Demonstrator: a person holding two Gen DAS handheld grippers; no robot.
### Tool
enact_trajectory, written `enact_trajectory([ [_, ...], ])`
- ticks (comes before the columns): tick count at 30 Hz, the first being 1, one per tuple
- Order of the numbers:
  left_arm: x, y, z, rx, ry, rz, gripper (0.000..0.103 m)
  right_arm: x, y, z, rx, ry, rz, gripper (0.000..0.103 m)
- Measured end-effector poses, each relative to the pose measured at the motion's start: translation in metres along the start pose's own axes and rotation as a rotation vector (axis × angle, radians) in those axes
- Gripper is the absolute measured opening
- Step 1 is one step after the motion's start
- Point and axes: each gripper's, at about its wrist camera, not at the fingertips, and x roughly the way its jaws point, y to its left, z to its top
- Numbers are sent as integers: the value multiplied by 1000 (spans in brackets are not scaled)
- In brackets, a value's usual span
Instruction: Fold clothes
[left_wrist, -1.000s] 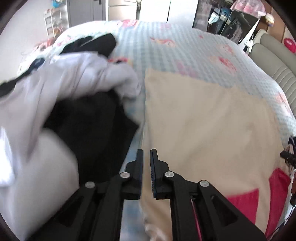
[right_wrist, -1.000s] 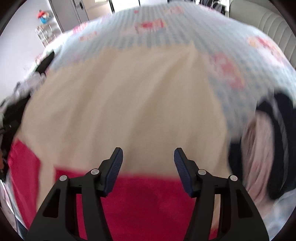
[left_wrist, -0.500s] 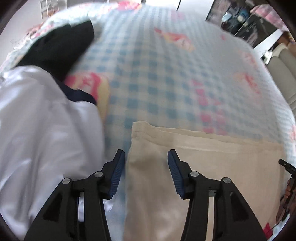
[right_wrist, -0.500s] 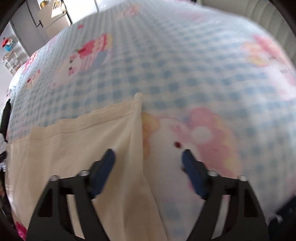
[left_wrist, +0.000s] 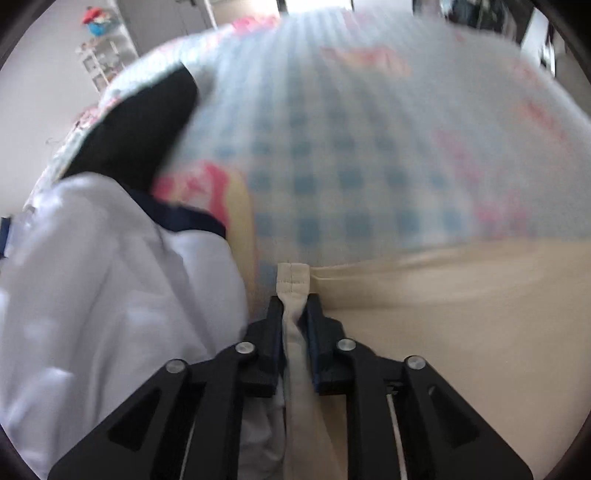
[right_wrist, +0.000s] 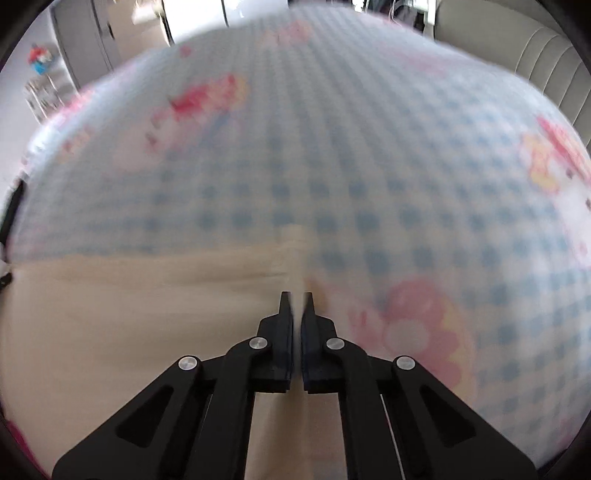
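Cream garment (left_wrist: 461, 332) — white clothes (left_wrist: 92, 295) beside, left tongs (left_wrist: 294, 306) pinching

Both wrist cameras (close) share bedspread (left_wrist: 332, 166).

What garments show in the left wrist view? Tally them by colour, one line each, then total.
Cream garment, its corner pinched in the left gripper: 1
White garment with navy trim: 1
Black garment: 1
Total: 3

A cream garment (left_wrist: 461, 332) lies on a bedspread (left_wrist: 351, 166) of blue-and-white checks with pink cartoon prints. Beside it — a white garment (left_wrist: 92, 295) trimmed in navy and a black one (left_wrist: 140, 129).
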Motion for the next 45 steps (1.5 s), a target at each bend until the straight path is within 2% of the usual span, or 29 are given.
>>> enact_trajectory([
  [2, -12, -7, 5, 17, 0, 49, 23, 10, 3, -1, 9, 19, -39, 12],
  [3, -23, -8, 7, 7, 7, 32, 26, 8, 5, 1, 15, 16, -48, 16],
  [4, -42, -13, -4, 18, -4, -11, 26, -1, 6, 4, 22, 5, -51, 22],
  [5, -60, -19, -15, 30, -14, -54, 26, -12, 7, 5, 27, -6, -42, 35],
  [6, -79, -24, -26, 41, -24, -98, 29, -28, 10, 2, 17, -16, -29, 39],
  [7, -97, -29, -37, 53, -34, -141, 39, -44, 13, -2, 7, -27, -15, 39],
  [9, -134, -40, -60, 76, -55, -228, 51, -77, 19, -8, -13, -48, 12, 41],
  [11, -171, -51, -82, 100, -75, -314, 52, -111, 29, -30, -56, -43, 53, 44],
  [13, -207, -62, -104, 123, -96, -401, 58, -145, 36, -62, -93, -33, 112, 46],
  [14, -224, -68, -118, 136, -103, -437, 58, -161, 38, -80, -104, -31, 144, 51],
  [19, -271, -119, -257, 251, -57, -419, 58, -239, 58, -213, -134, -14, 274, 54],
  [21, -290, -127, -313, 238, -47, -434, 56, -255, 67, -264, -159, -21, 264, 54],
  [25, -311, -134, -382, 141, -38, -440, 53, -283, 79, -367, -147, -39, 285, 54],
  [29, -297, -139, -414, 73, 36, -428, 50, -279, 85, -427, -106, -7, 312, 54],
  [32, -296, -143, -422, 57, 44, -441, 51, -249, 94, -452, -99, 30, 298, 54],
  [35, -331, -120, -420, -40, -62, -524, 49, -246, 91, -469, -64, 11, 320, 55],
  [37, -352, -102, -424, -90, -156, -484, 49, -258, 81, -467, 8, -3, 377, 54],
  [39, -353, -91, -430, -133, -149, -466, 49, -268, 78, -467, 23, -34, 395, 55],
  [41, -335, -89, -443, -175, -64, -500, 49, -268, 80, -473, 8, -38, 380, 58],
  [43, -318, -96, -461, -166, 24, -460, 48, -264, 82, -484, -14, -24, 355, 58],
  [45, -324, -97, -474, -149, 11, -461, 46, -261, 84, -493, -35, -12, 333, 58],
])
